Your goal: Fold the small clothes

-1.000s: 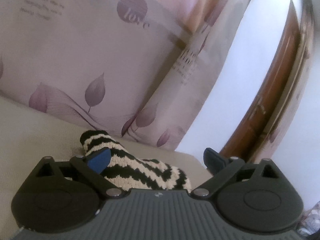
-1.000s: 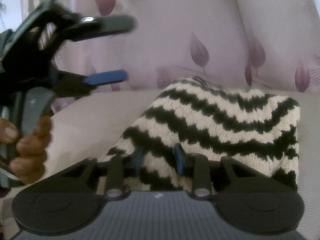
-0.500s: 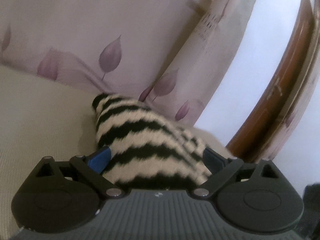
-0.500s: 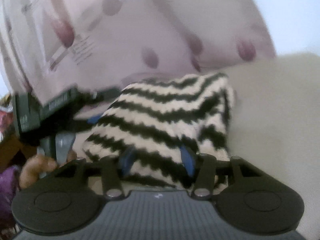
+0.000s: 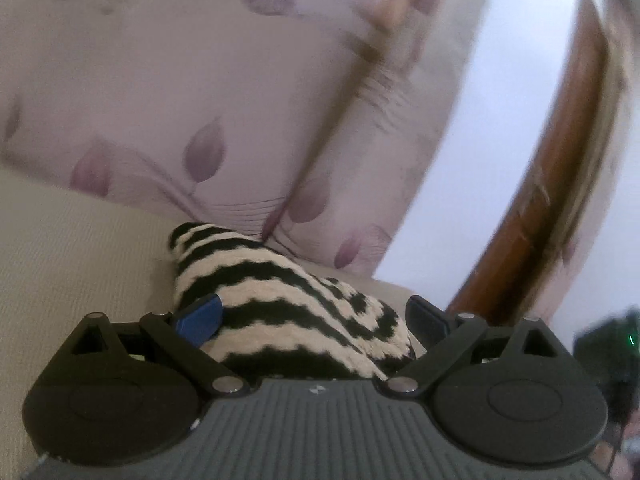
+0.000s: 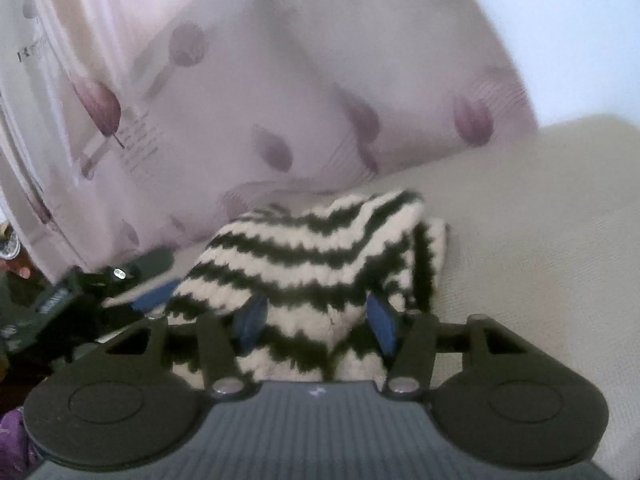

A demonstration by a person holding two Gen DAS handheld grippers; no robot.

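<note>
A black-and-cream zigzag knitted garment (image 5: pixel 280 300) lies folded in a mound on the beige cushion (image 5: pixel 72 260). My left gripper (image 5: pixel 312 320) is open, its blue-padded fingers wide apart with the knit between them. In the right wrist view the garment (image 6: pixel 312 256) sits between my right gripper's (image 6: pixel 316 318) fingers, which stand partly apart around a fold of it; whether they press it is unclear. The left gripper (image 6: pixel 132 280) shows at the knit's left edge there.
A pale pink curtain with purple leaf print (image 5: pixel 200 120) hangs right behind the cushion. A white wall and a brown wooden door frame (image 5: pixel 552 184) stand to the right. The beige cushion (image 6: pixel 540 240) extends to the right of the garment.
The right gripper's fingers have spread wider around the knit and it swung left of the garment. The left gripper came in low against the mound, fingers still wide.
</note>
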